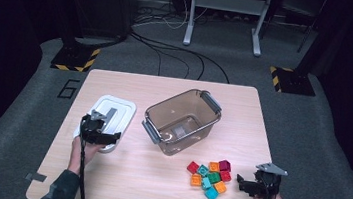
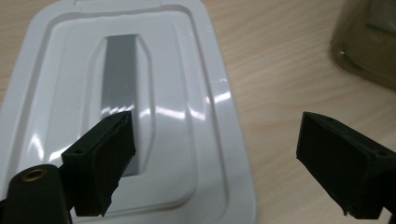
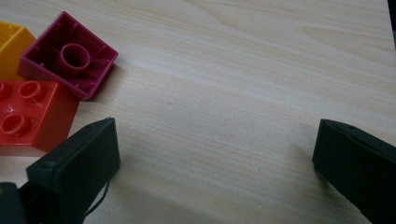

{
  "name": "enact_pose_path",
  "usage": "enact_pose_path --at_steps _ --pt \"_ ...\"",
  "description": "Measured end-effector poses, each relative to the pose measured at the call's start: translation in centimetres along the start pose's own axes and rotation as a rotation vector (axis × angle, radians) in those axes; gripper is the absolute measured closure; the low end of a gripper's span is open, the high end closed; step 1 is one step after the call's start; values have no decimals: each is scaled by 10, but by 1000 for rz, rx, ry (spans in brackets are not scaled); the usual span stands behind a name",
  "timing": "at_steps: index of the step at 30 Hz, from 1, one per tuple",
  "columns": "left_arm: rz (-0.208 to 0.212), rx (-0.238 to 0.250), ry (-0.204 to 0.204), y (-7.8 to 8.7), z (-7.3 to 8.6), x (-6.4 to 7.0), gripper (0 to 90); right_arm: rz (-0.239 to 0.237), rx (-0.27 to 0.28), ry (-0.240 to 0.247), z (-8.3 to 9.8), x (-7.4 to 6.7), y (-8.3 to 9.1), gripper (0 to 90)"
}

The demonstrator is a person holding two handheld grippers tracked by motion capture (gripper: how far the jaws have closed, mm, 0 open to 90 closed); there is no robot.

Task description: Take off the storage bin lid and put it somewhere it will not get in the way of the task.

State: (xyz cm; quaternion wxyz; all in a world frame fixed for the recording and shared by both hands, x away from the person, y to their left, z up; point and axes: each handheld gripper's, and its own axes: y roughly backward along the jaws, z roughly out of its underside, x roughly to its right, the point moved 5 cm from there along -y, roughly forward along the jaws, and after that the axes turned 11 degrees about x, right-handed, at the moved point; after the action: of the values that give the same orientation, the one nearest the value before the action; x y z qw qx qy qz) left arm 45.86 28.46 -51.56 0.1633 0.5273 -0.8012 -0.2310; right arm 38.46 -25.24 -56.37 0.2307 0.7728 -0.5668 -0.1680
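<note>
The left claw is held with its jaws spread apart over the white lid, which lies flat on the tabletop left of the clear bin; nothing is clamped between the jaws. The right claw is likewise spread and empty, resting just beside the pile of coloured blocks near the front right of the tabletop. In the right gripper view a magenta block is seen lying upside down beside a red block. The glossy lid could be nudged if the left claw is drawn away low. A block could be pushed aside rather than pinched if the right claw is closed off-centre, since the blocks are packed touching one another. The bin's raised rim could be clipped on any carry toward it.
</note>
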Motion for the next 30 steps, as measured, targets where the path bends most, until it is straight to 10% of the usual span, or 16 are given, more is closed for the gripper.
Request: enact_pose_path --at_steps 17,30 --pt "106 -3 -260 7 54 79 82 30 0 -20 1 -1 1 0" --pt "177 13 -144 0 59 82 82 44 -6 1 1 -2 4 0"
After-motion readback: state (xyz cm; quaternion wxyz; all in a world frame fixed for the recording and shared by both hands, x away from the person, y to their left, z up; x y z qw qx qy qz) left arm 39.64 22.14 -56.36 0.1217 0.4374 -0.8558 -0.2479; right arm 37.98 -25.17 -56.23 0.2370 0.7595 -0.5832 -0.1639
